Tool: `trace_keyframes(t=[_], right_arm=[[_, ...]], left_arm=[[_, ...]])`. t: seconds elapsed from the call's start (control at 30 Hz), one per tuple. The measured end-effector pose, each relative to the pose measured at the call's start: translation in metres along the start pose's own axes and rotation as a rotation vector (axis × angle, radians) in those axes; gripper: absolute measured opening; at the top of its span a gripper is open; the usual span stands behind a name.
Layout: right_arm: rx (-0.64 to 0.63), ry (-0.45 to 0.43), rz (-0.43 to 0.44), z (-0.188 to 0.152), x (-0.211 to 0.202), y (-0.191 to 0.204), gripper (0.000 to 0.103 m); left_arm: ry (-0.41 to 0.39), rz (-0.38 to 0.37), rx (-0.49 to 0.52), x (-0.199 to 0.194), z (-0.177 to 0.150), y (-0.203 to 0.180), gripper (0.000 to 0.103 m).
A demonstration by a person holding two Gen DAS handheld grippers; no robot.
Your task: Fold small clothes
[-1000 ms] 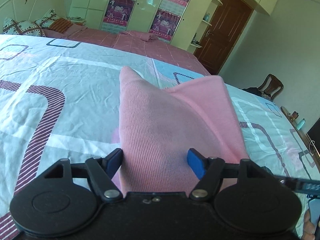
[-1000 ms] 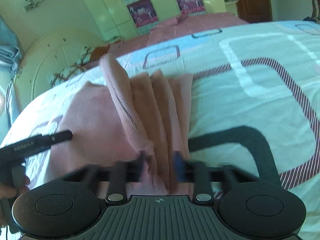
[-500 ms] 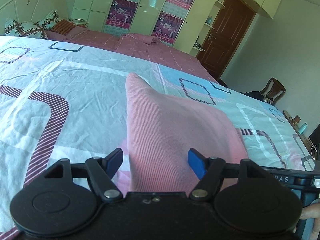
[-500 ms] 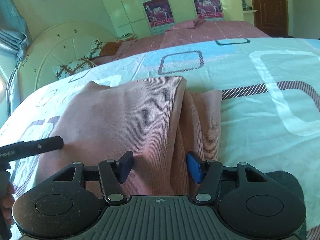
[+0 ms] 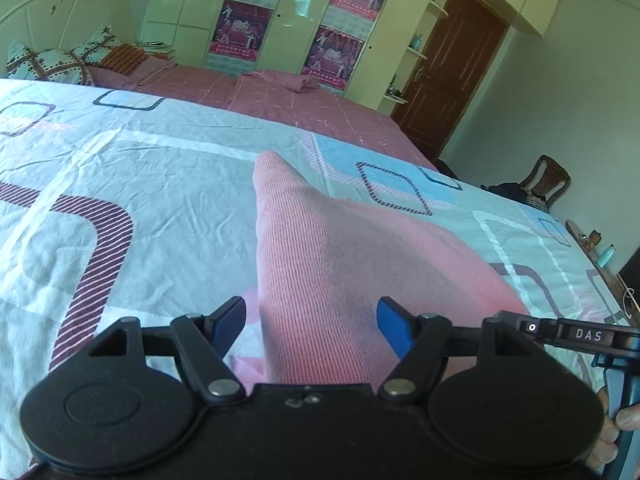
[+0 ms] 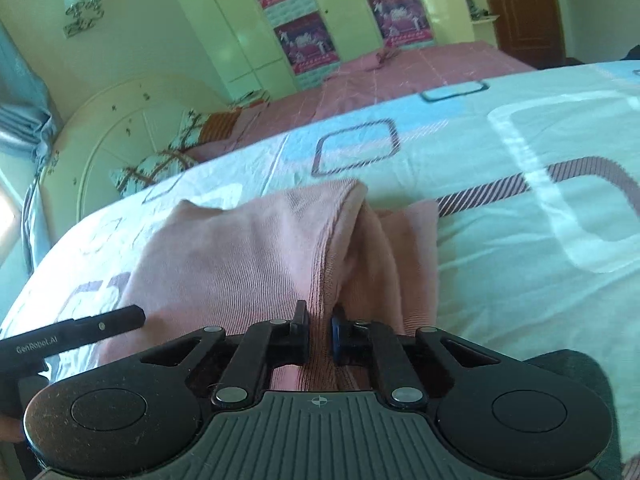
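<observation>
A pink ribbed garment (image 5: 344, 264) lies folded on the patterned bedsheet (image 5: 120, 200). My left gripper (image 5: 312, 328) is open, its blue pads spread on either side of the garment's near edge. In the right wrist view the garment (image 6: 248, 248) lies flat with a thick fold ridge down its right side. My right gripper (image 6: 320, 330) is shut on that ridge at the near edge. The left gripper's finger (image 6: 80, 330) shows at the lower left, and the right gripper's finger (image 5: 576, 334) shows at the left view's right edge.
The bedsheet (image 6: 520, 200) spreads wide around the garment. A pink bed (image 5: 260, 96), pillows (image 5: 52, 64) and a headboard (image 6: 112, 136) lie beyond. Wardrobes with posters (image 5: 340, 32), a brown door (image 5: 452, 68) and a wooden chair (image 5: 544, 180) stand at the back right.
The raised pink flap has dropped flat onto the garment. My right gripper opened half a second ago and has now closed on the fold ridge. My left gripper stayed open.
</observation>
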State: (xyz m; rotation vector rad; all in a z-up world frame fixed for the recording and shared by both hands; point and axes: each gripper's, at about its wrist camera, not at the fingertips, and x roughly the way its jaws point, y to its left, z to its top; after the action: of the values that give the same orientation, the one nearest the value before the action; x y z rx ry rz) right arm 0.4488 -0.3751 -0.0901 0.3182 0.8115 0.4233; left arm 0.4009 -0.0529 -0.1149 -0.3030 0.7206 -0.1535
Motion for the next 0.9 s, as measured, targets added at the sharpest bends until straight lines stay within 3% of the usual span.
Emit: trace_keyframes(t=[0.2,0.27,0.37,0.47,0.53,0.6,0.9], right_arm=[[-0.007,-0.029,-0.093,-0.015,-0.029,-0.005,0.009],[0.027,0.004,-0.114,-0.022,-0.019,-0.013,0.009],[0.032,-0.016,-0.143,-0.020,-0.009,-0.013,0.009],[0.059,-0.001,-0.127,-0.018,-0.011,-0.014,0.012],[0.089,-0.007,-0.111,-0.021,-0.024,-0.017,0.026],[0.100,-0.016,-0.103,-0.024,-0.038,-0.018,0.032],[0.084,0.029,-0.142,-0.061,-0.071,-0.013,0.032]], left_arm=[[0.018,-0.043,0.027,-0.002,-0.008,-0.012,0.072],[0.051,-0.023,0.031,0.006,-0.016,-0.013,0.073],[0.058,-0.014,0.004,0.011,-0.021,-0.010,0.075],[0.067,-0.011,0.007,0.013,-0.020,-0.009,0.075],[0.074,-0.012,0.006,0.011,-0.019,-0.008,0.075],[0.077,-0.017,0.006,0.007,-0.018,-0.008,0.075],[0.102,-0.014,0.023,0.004,-0.022,-0.007,0.075]])
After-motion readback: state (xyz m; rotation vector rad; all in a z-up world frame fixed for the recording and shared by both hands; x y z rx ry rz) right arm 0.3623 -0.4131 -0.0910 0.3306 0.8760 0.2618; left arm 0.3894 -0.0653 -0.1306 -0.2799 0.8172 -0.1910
